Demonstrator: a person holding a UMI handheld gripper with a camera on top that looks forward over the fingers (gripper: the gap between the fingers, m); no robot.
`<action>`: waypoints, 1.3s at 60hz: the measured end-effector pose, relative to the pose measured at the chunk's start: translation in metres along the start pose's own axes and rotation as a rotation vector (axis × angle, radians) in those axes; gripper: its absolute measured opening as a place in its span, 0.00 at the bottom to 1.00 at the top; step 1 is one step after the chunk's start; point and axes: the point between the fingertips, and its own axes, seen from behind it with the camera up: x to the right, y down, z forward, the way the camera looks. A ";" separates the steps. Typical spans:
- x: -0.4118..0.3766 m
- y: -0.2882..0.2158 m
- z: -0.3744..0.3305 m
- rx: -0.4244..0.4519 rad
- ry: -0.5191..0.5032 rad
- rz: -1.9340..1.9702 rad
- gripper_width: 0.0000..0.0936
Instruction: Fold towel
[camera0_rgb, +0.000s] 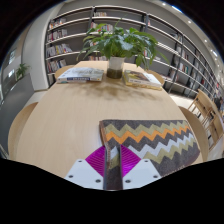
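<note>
A towel (152, 137) with a zigzag pattern in orange, grey, black and white lies on the round wooden table (60, 115), just ahead of the fingers and to their right. My gripper (112, 162) is at the towel's near left edge. Its magenta pads (98, 160) press from both sides on a thin raised fold of the towel, which shows as a dark strip between them. The rest of the towel lies flat on the table.
A potted green plant (117, 45) stands at the far middle of the table. Open books or magazines (80, 73) lie to either side of it. Bookshelves (65, 35) line the back wall. Wooden chairs (205, 105) stand at the right.
</note>
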 end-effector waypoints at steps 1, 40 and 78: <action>0.002 0.000 0.000 0.000 0.004 -0.002 0.17; 0.232 -0.086 -0.057 0.097 0.001 0.016 0.05; 0.230 -0.101 -0.175 0.255 0.027 0.114 0.88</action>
